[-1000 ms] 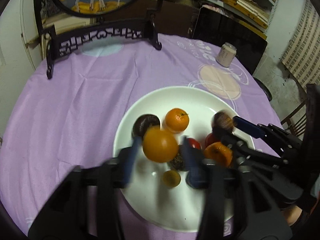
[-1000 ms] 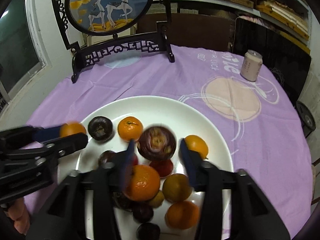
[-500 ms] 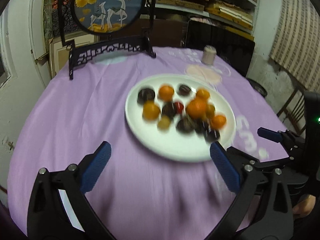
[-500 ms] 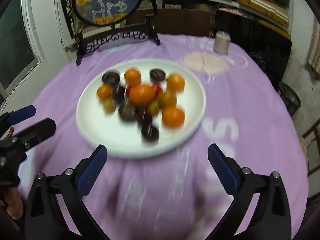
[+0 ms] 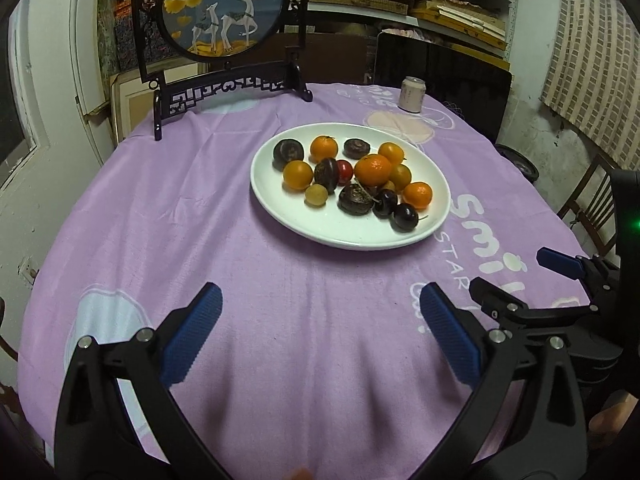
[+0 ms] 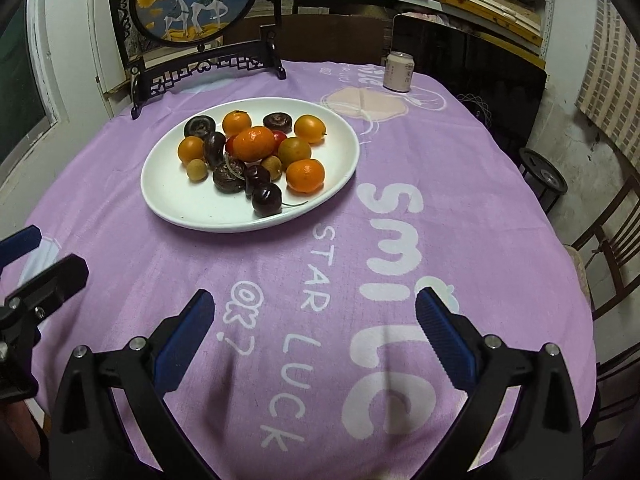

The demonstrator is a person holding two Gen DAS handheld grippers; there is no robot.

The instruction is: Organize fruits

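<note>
The fruits [image 5: 352, 180] are all sitting on the white plate [image 5: 316, 228], which is lying on the purple cloth [image 5: 160, 208] of the tabletop, toward 12 o'clock from both tongs. Oranges are ringing the heap: one [image 5: 324, 148] at the plate's 12 o'clock, one [image 5: 298, 175] at 9 o'clock, a big one [image 5: 373, 169] near the middle and one [image 5: 417, 195] at 3 o'clock. Dark round fruits are mixing in among them, with a red one [image 5: 344, 171] showing at the centre, a pale yellow one [image 5: 316, 195] at 7 o'clock and two cherries [image 5: 405, 217] lying at 5 o'clock. Nothing is lying loose on the cloth, so gathering appears to be finishing; no grouping by kind is showing, and if that is wanted it is still waiting to be done.

The left tongs [image 5: 320, 332] are standing wide apart, holding nothing and hanging above bare cloth, well short of the plate. The right tongs [image 6: 316, 328] are likewise spread fully, empty, over the white lettering, and are also showing at 3 o'clock in the left view. Neither is touching fruit or plate.

Farther out, a can [image 5: 412, 94] is standing at 1 o'clock beyond the plate, and a round deer screen [image 5: 224, 4] on a carved stand is rising at 11 o'clock
</note>
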